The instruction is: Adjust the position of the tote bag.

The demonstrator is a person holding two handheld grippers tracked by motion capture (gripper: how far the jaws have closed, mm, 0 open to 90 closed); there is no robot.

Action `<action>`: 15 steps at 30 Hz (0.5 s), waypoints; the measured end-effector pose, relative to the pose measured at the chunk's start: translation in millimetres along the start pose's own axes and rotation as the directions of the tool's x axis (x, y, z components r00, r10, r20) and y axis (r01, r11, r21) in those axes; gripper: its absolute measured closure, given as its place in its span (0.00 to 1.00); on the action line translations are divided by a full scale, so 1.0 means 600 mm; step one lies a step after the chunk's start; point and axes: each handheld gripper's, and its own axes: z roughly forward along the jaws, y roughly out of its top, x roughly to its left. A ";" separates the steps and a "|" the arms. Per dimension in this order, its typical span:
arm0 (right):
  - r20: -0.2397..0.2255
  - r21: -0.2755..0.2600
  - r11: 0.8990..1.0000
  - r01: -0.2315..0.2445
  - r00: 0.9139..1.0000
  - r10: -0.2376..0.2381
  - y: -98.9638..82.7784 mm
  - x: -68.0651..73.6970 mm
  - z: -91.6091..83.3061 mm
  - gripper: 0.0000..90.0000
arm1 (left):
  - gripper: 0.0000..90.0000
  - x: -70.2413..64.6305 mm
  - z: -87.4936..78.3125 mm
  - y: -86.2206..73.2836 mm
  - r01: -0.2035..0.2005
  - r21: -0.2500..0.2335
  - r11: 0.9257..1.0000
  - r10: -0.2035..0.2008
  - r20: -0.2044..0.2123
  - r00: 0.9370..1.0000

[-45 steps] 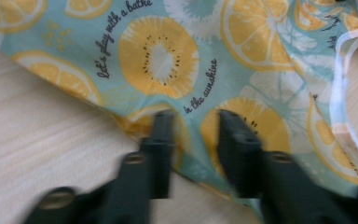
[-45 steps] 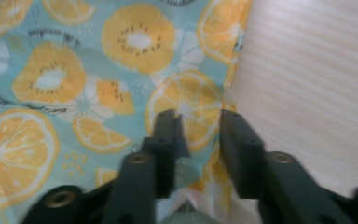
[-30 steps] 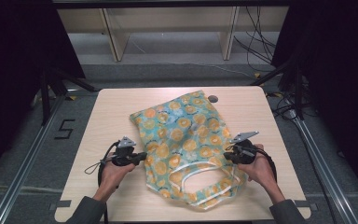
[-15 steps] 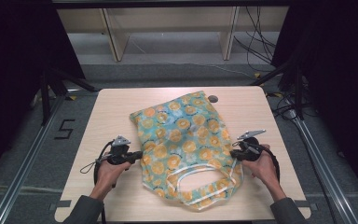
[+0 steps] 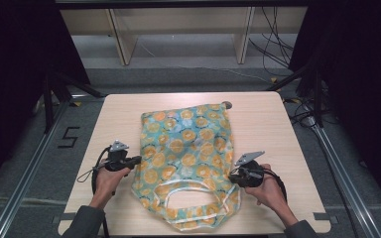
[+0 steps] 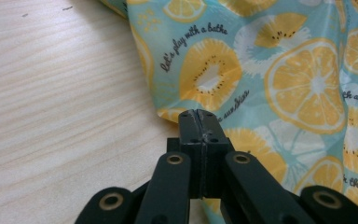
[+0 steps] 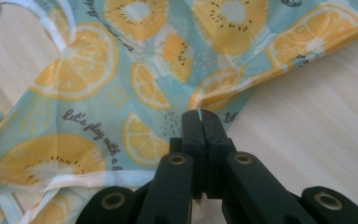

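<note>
A teal fabric bag printed with orange and lemon slices lies flat on the wooden table, its white-trimmed handles towards the near edge. My left gripper is shut on the bag's left edge; in the left gripper view its jaws are pressed together at the fabric border. At the bag's right edge, near the handles, my right gripper is shut on the fabric, and a pale sliver shows between the jaw tips.
A small dark round spot sits by the bag's far corner. Bare tabletop lies on both sides of the bag. Metal rails flank the table, cables trail at the right, and shelf legs stand beyond.
My right gripper has moved nearer and slightly left with the bag's edge in it. The left gripper has drifted a little left. The handle end of the bag looks more spread.
</note>
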 end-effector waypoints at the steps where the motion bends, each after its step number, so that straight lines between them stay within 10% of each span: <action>1: -0.010 0.036 0.999 -0.002 1.000 0.002 0.001 0.006 -0.004 1.00 | 1.00 0.000 0.000 0.000 -0.001 0.001 1.000 0.001 0.001 1.000; 15: -0.033 -0.010 1.000 0.028 0.999 -0.029 -0.019 0.019 -0.020 1.00 | 0.99 -0.018 -0.012 -0.002 -0.050 -0.005 0.999 0.050 0.008 0.999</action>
